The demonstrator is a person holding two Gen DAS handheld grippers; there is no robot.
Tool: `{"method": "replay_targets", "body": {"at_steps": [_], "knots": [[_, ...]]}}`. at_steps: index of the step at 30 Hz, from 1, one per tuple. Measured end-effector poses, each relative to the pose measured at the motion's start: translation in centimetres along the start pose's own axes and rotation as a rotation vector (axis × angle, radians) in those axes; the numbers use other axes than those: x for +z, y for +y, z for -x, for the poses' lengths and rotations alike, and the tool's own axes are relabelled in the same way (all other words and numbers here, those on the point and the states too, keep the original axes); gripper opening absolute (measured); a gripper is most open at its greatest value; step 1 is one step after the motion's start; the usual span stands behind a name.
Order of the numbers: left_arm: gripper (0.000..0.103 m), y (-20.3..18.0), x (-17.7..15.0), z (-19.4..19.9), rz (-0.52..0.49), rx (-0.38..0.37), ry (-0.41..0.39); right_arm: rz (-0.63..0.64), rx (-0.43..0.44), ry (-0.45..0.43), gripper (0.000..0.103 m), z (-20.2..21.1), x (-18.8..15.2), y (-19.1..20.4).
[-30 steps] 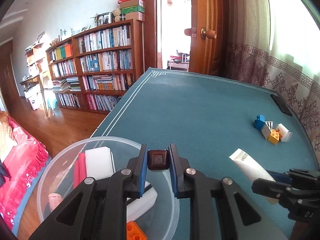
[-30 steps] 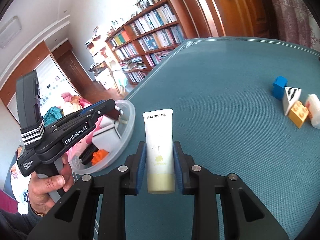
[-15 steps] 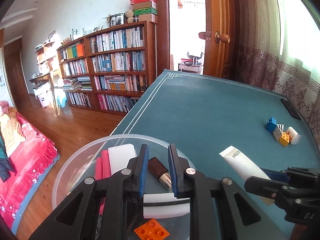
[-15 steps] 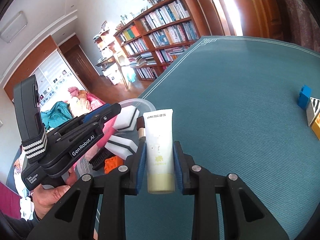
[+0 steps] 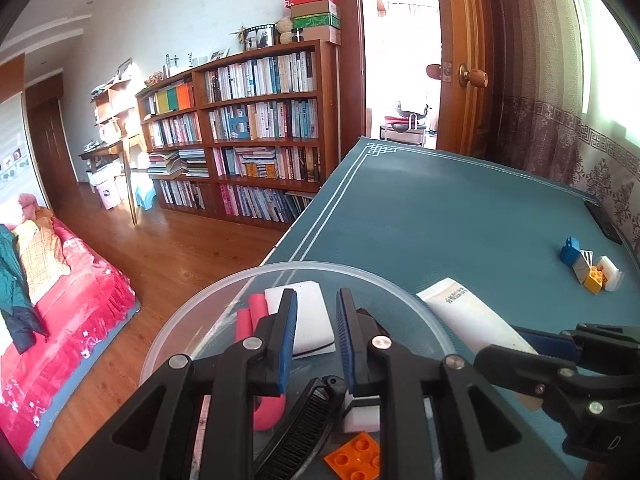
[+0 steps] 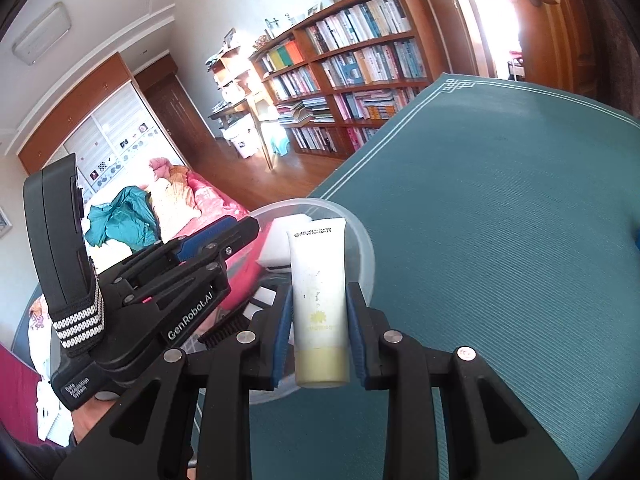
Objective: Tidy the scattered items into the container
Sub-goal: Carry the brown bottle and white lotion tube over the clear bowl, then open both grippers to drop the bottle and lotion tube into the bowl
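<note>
1. While my right tongs clamp a white plastic cream tube near its cap end, the tube's crimped tip reaches over the rim of the clear round plastic bowl.
2. My left tongs hang empty over that bowl, jaws parted narrowly, above a white foam block.
3. Farther off on the teal table lie small toy building bricks.
</note>
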State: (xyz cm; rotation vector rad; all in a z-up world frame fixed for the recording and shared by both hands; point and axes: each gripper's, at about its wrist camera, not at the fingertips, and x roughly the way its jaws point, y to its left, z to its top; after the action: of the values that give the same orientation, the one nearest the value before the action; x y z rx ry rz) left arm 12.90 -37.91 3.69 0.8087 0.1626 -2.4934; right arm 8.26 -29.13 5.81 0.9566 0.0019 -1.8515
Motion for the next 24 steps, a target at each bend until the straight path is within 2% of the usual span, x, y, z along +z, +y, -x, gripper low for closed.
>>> {"method": "replay_targets", "body": {"at_steps": [8, 10, 12, 14, 20, 24], "knots": [[0.024, 1.9, -0.5, -0.5, 0.029, 0.037, 0.019, 0.032, 0.018, 0.015, 0.029, -1.6, 0.9, 1.3], [0.035, 2.2, -0.5, -0.7, 0.033, 0.055, 0.022, 0.037, 0.008, 0.019, 0.03, -2.0, 1.0, 1.5], [0.067, 2.8, -0.6, -0.7, 0.043, 0.077, 0.015, 0.042, 0.001, 0.023, 0.03, -2.3, 1.1, 1.7], [0.08, 3.6, -0.7, -0.2, 0.057, 0.112, -0.007, 0.047, -0.002, 0.027, 0.03, -2.6, 1.2, 1.8], [0.082, 6.3, -0.6, 0.4, 0.113, 0.161, -0.024, 0.066, 0.0, 0.04, 0.03, -3.7, 1.3, 2.7], [0.084, 7.8, -0.8, 0.4, 0.164, 0.182, -0.024, 0.096, -0.038, 0.026, 0.03, -4.3, 1.4, 2.9]]}}
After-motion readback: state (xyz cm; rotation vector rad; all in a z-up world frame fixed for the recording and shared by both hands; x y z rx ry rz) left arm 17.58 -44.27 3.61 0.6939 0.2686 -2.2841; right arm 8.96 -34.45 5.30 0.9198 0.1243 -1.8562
